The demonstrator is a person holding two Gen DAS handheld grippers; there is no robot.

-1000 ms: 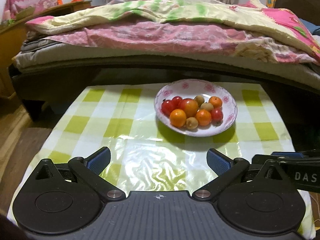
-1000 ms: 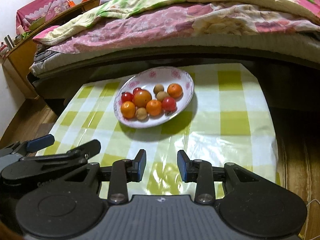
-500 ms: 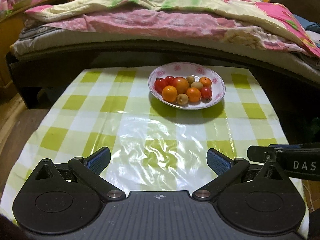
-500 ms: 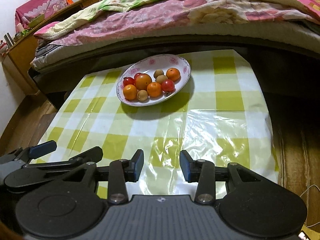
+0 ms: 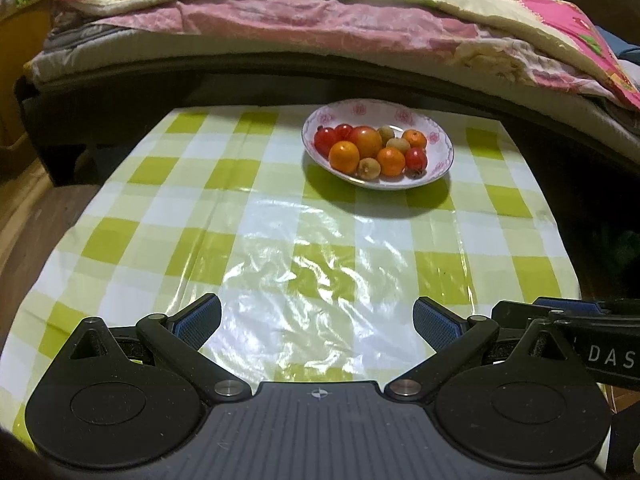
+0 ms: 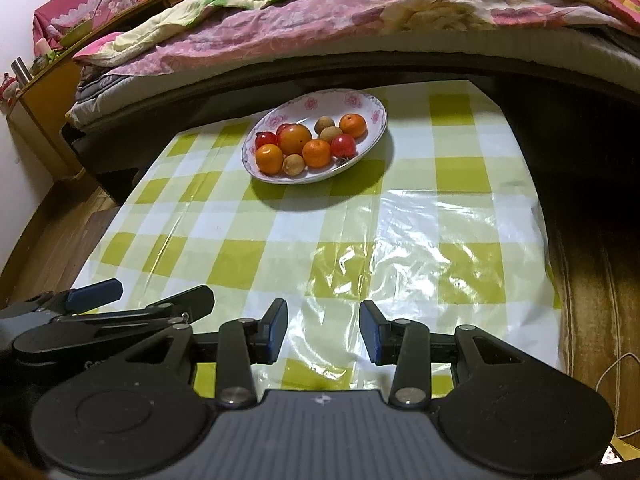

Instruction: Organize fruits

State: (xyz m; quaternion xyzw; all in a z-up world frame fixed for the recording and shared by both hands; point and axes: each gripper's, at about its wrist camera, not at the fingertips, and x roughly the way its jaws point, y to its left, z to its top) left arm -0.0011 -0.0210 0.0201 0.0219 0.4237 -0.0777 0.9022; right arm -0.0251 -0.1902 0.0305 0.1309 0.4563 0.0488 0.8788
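A white plate with pink flowers (image 5: 436,168) (image 6: 360,102) stands at the far side of the table and holds several fruits: oranges (image 5: 344,156) (image 6: 269,158), red fruits (image 5: 325,140) (image 6: 343,145) and small brown ones (image 5: 369,168) (image 6: 294,165). My left gripper (image 5: 316,320) is wide open and empty over the near part of the table. My right gripper (image 6: 323,330) is open and empty, also near the front edge. Each gripper shows at the edge of the other's view.
The table has a green and white checked cloth under shiny plastic (image 5: 312,264) (image 6: 400,240). A bed with pink and yellow quilts (image 5: 320,20) (image 6: 360,12) runs behind the table. A wooden cabinet (image 6: 44,92) stands at the left. Wooden floor (image 6: 596,280) lies at the right.
Both grippers have pulled back from the plate, so it looks smaller and farther. The right gripper's jaws have spread slightly wider. The fruits have not moved.
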